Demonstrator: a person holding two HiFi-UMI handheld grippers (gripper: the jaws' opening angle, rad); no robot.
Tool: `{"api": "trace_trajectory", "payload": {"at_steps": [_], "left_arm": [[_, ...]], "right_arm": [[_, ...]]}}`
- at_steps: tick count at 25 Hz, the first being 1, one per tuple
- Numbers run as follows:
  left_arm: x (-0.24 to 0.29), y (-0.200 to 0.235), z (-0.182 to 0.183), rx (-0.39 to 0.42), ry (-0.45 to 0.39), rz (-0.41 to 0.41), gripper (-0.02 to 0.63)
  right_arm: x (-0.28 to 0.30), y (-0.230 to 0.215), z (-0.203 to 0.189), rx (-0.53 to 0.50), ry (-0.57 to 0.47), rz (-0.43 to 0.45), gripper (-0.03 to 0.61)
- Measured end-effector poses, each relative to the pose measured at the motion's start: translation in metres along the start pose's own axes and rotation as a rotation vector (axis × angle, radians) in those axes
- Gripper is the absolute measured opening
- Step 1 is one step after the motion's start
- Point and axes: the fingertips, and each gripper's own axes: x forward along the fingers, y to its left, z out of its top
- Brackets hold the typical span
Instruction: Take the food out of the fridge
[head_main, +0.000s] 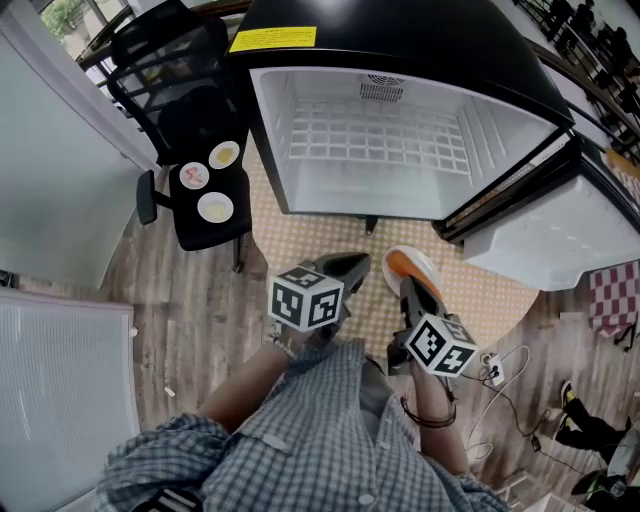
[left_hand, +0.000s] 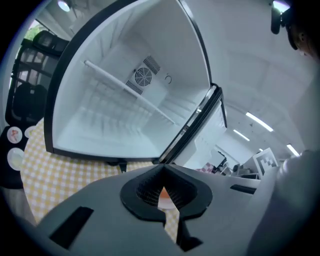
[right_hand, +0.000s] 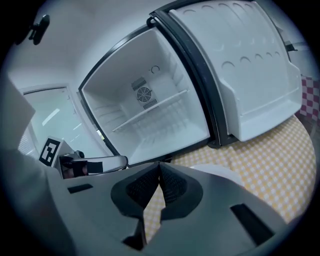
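The mat (head_main: 330, 240) near the empty fridge (head_main: 380, 150) holds a plate (head_main: 410, 268); our left gripper (left_hand: 163, 167) and right gripper (right_hand: 159, 165), clenched empty, hang close, so a careless swing might tip it.

This looks like a staged corner of an office or lab hall, not a home kitchen. A small black fridge (head_main: 400, 30) stands open directly on a yellow checked mat (head_main: 320, 240), which is laid over wood-look flooring (head_main: 190, 320). Beside it, a black mesh office chair (head_main: 170, 75) carries three plates (head_main: 215, 207) on its seat. Long ceiling strip lights (left_hand: 259, 121), a white partition panel (head_main: 60, 390) and loose cables (head_main: 497, 372) on the floor — workplace fittings, all of them.
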Motion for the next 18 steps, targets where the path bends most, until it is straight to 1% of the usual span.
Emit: {"api": "trace_trajectory", "payload": {"at_steps": [4, 8, 10, 14, 16, 18], "left_arm": [[-0.017, -0.010, 0.023, 0.088, -0.048, 0.009, 0.005], [-0.029, -0.017, 0.043, 0.243, -0.069, 0.048, 0.005], [-0.034, -0.020, 0.050, 0.292, -0.076, 0.055, 0.005], [-0.042, -0.030, 0.061, 0.357, -0.090, 0.060, 0.005], [-0.046, -0.034, 0.064, 0.372, -0.100, 0.059, 0.005], [-0.051, -0.037, 0.068, 0.372, -0.111, 0.060, 0.005]], "right_arm": [[-0.003, 0.022, 0.023, -0.094, -0.039, 0.036, 0.009], [-0.009, 0.045, 0.048, -0.220, -0.096, 0.061, 0.009], [-0.012, 0.057, 0.057, -0.296, -0.116, 0.078, 0.009], [-0.019, 0.081, 0.074, -0.435, -0.163, 0.104, 0.009], [-0.022, 0.090, 0.083, -0.482, -0.190, 0.112, 0.009], [-0.024, 0.098, 0.090, -0.504, -0.213, 0.122, 0.009]]}}
